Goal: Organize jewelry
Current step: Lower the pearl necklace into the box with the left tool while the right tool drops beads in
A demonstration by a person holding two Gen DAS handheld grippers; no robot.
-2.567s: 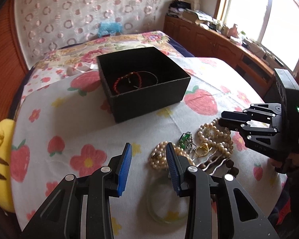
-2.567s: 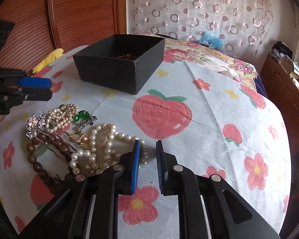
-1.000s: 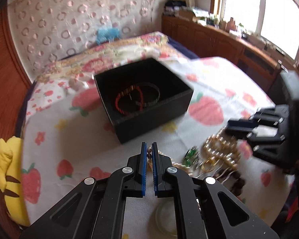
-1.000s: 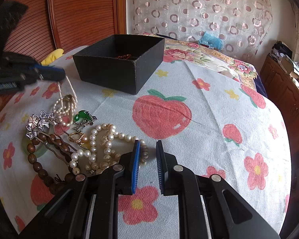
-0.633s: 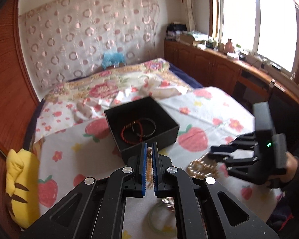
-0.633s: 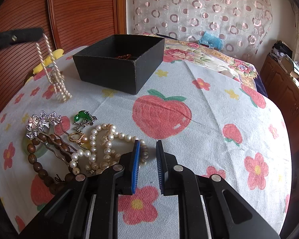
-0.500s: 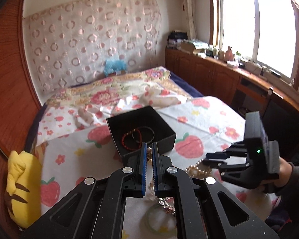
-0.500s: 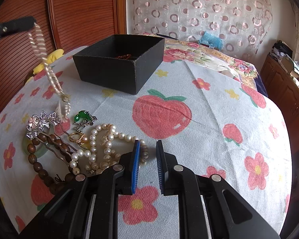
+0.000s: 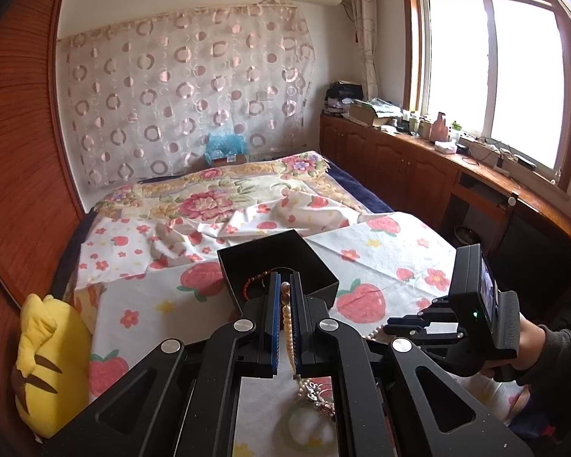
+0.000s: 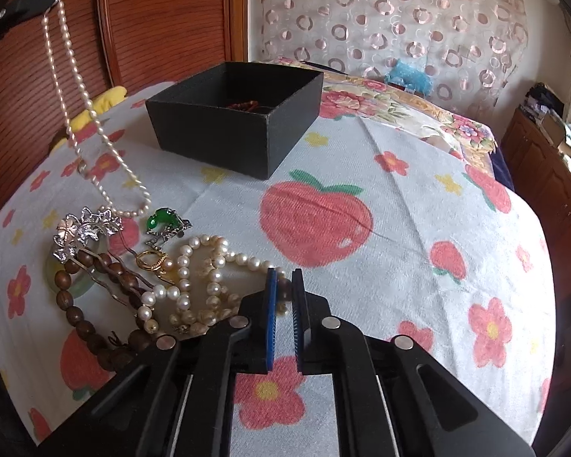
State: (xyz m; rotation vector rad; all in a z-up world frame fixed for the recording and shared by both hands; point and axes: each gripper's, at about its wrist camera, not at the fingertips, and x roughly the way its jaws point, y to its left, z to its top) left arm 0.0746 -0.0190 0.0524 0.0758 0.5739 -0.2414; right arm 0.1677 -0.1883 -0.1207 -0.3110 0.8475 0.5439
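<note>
Left tongs point(image 9: 284, 297) are up high, clenched on a long strand of small white pearls point(image 10: 80, 103), which dangles from them down toward the bed. Its lowest loop reaches the strawberry-print white sheet point(image 10: 399, 205) just beside a silver flower-shaped brooch point(image 10: 83, 228), though whether it touches is hard to say. In the left wrist view the strand runs straight between the blue pads point(image 9: 273, 320), and at twelve o'clock beyond the tips sits the open black cardboard box point(image 9: 278, 262) with a red beaded bracelet point(image 9: 253, 280) inside. From the right wrist view that box stands at eleven o'clock, well apart from the jewelry heap at nine o'clock: a green stone pendant point(image 10: 163, 218), a gold ring point(image 10: 152, 259), a chunky cream pearl necklace point(image 10: 209, 266), a string of dark brown wooden beads point(image 10: 83, 316) and a pale green jade bangle point(image 10: 66, 280) under the brooch. Right tongs point(image 10: 283, 293) hover low over the sheet at the heap's edge, nearly closed with a slim gap between the pads and gripping nothing. A yellow plush toy point(image 9: 45, 365) lies at nine o'clock in the left view.
</note>
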